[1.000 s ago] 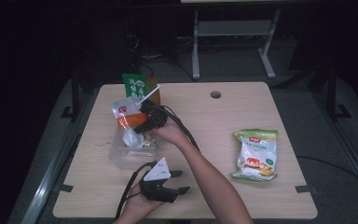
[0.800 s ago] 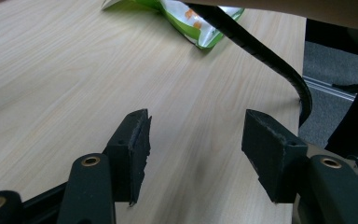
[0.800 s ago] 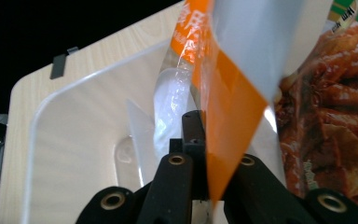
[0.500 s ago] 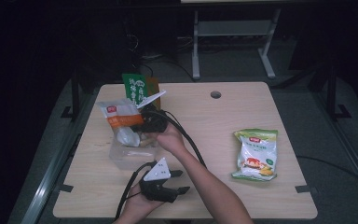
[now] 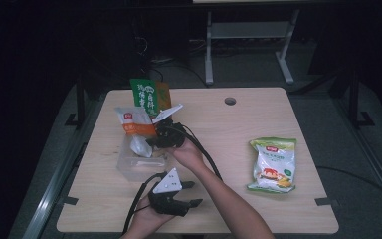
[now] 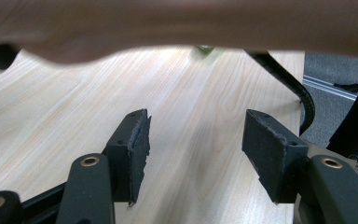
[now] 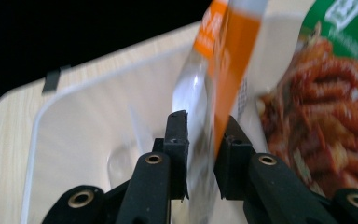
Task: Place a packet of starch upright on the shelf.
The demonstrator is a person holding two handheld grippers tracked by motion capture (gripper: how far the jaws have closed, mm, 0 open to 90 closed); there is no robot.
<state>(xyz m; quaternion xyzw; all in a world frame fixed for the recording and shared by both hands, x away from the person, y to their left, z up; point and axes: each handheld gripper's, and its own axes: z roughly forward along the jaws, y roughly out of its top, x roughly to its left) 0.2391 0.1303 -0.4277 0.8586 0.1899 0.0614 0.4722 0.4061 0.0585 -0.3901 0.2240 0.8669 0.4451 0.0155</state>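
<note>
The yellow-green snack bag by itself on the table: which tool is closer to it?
Left. The left tool lies at the table's near edge, across bare wood from the yellow-green snack bag. The right tool is farther off, at the clear container.

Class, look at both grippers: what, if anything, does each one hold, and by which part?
The right gripper has the orange-and-white snack packet between its jaws at its clear lower end, over the clear plastic tray. The left gripper is open and holds nothing.

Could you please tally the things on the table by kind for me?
Snack packets: 3 - orange-and-white packet, green packet, yellow-green packet
Clear plastic containers: 1 - clear container
Total: 4
</note>
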